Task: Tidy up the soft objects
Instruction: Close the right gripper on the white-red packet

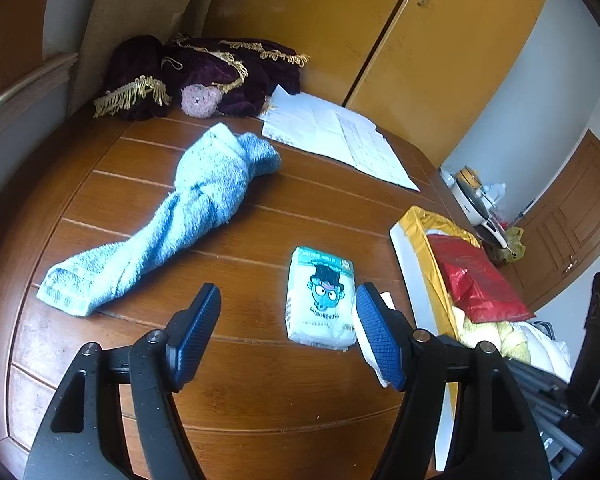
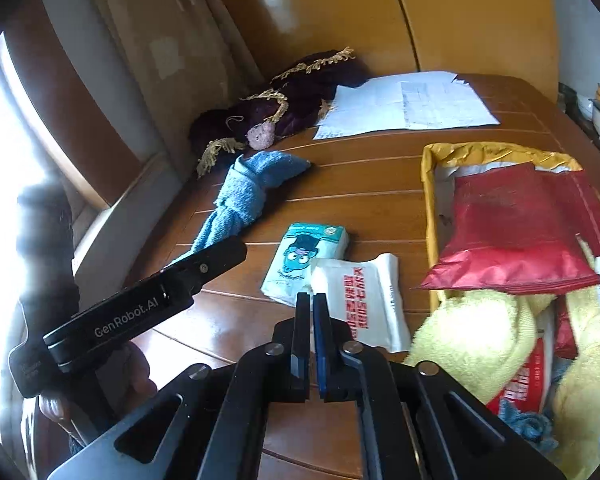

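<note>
My left claw (image 1: 288, 320) stands apart over the table (image 1: 240, 392); my right claw (image 2: 311, 312) is pressed together, empty. Box (image 2: 430, 200) already holds red bag (image 2: 508, 232) and yellow towels (image 2: 472, 336). Outstanding: blue towel (image 1: 180, 208), tissue pack (image 1: 320, 300), apparently a white packet (image 2: 364, 300).

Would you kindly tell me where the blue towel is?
The blue towel lies twisted on the table, left of the tissue pack and before the purple cloth.

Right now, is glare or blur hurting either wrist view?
Right wrist view: the window blows out the left edge, washing out the sleeve; the tissue pack stays readable. Left wrist view: evenly lit, blue towel sharp, fisheye bending only at the edges.
</note>
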The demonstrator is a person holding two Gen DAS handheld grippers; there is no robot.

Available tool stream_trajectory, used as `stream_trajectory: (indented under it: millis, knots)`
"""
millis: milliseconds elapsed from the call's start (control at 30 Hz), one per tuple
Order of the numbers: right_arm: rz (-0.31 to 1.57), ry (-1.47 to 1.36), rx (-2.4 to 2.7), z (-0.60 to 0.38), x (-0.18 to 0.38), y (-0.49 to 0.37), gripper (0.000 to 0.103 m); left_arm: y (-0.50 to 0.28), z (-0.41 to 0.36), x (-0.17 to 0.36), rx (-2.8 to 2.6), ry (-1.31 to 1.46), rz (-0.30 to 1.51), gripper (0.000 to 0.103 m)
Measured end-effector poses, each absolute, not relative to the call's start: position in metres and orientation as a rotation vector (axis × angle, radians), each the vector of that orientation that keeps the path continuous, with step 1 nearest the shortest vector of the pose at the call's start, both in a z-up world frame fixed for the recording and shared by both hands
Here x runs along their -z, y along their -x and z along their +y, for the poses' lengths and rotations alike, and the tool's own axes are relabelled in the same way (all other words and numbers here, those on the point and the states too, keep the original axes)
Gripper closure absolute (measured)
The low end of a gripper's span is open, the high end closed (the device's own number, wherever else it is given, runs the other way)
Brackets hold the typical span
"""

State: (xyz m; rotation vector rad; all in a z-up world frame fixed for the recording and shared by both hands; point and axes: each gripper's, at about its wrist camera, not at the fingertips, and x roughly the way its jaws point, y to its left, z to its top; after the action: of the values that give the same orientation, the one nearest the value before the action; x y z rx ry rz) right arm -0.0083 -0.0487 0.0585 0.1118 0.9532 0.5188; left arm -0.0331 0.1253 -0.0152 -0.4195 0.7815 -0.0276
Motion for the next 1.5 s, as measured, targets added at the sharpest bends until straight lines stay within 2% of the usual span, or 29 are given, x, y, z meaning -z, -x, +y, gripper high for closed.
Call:
stream_trajectory:
  millis: [33, 67, 100, 333, 433, 467, 500, 533, 633, 733, 767, 867, 1133, 1200, 1233, 1267, 1300, 1500]
  knots:
    - [0.973, -0.107, -0.525, -0.044, -0.054, 0.006, 0.079, 0.034, 0.129, 0.014, 0.032, 0.435, 0.773, 0.034]
    - [0.984, -0.092, -0.533, -0.038, -0.051, 0.004, 0.053, 0.037, 0.133, 0.013, 0.03, 0.456, 0.762, 0.033]
    - [0.982, -0.08, -0.54, -0.032, -0.049, 0.005, 0.041, 0.039, 0.136, 0.013, 0.024, 0.469, 0.756, 0.033]
    - [1.031, 0.172, -0.371, 0.006, -0.029, -0.006, 0.041, 0.048, 0.159, 0.021, -0.019, 0.536, 0.752, 0.033]
    - [1.029, 0.226, -0.314, 0.01, -0.021, -0.006, 0.046, 0.049, 0.162, 0.023, -0.024, 0.545, 0.752, 0.033]
    - [1.024, 0.241, -0.293, 0.01, -0.02, -0.005, 0.054, 0.049, 0.162, 0.024, -0.022, 0.544, 0.751, 0.033]
    - [1.019, 0.254, -0.269, 0.009, -0.019, -0.005, 0.067, 0.049, 0.162, 0.024, -0.021, 0.543, 0.753, 0.033]
    - [1.016, 0.264, -0.248, 0.008, -0.019, -0.006, 0.072, 0.049, 0.161, 0.024, -0.018, 0.542, 0.755, 0.033]
    - [1.017, 0.251, -0.255, 0.003, -0.019, -0.006, 0.074, 0.05, 0.159, 0.024, -0.015, 0.534, 0.752, 0.033]
    - [1.003, 0.229, -0.271, 0.0, -0.023, -0.003, 0.084, 0.049, 0.155, 0.023, -0.012, 0.524, 0.752, 0.033]
    - [1.001, 0.208, -0.282, -0.003, -0.026, -0.003, 0.103, 0.049, 0.154, 0.023, -0.009, 0.52, 0.755, 0.033]
    - [1.038, 0.096, -0.355, -0.016, -0.029, -0.008, 0.103, 0.047, 0.151, 0.022, -0.007, 0.507, 0.758, 0.033]
    - [0.951, -0.117, -0.433, -0.052, -0.055, 0.004, 0.102, 0.044, 0.144, 0.019, -0.007, 0.482, 0.758, 0.034]
    - [0.945, -0.118, -0.442, -0.05, -0.055, 0.004, 0.089, 0.044, 0.145, 0.019, -0.007, 0.49, 0.752, 0.034]
    - [0.954, -0.099, -0.446, -0.046, -0.054, 0.003, 0.079, 0.044, 0.146, 0.02, -0.008, 0.494, 0.753, 0.034]
    - [0.972, -0.083, -0.456, -0.041, -0.051, 0.003, 0.053, 0.044, 0.147, 0.021, -0.009, 0.498, 0.755, 0.034]
    - [0.982, -0.07, -0.469, -0.036, -0.049, 0.003, 0.037, 0.044, 0.149, 0.022, -0.011, 0.502, 0.755, 0.033]
    - [1.069, 0.178, -0.343, -0.003, -0.027, -0.01, 0.037, 0.045, 0.159, 0.029, -0.028, 0.534, 0.747, 0.033]
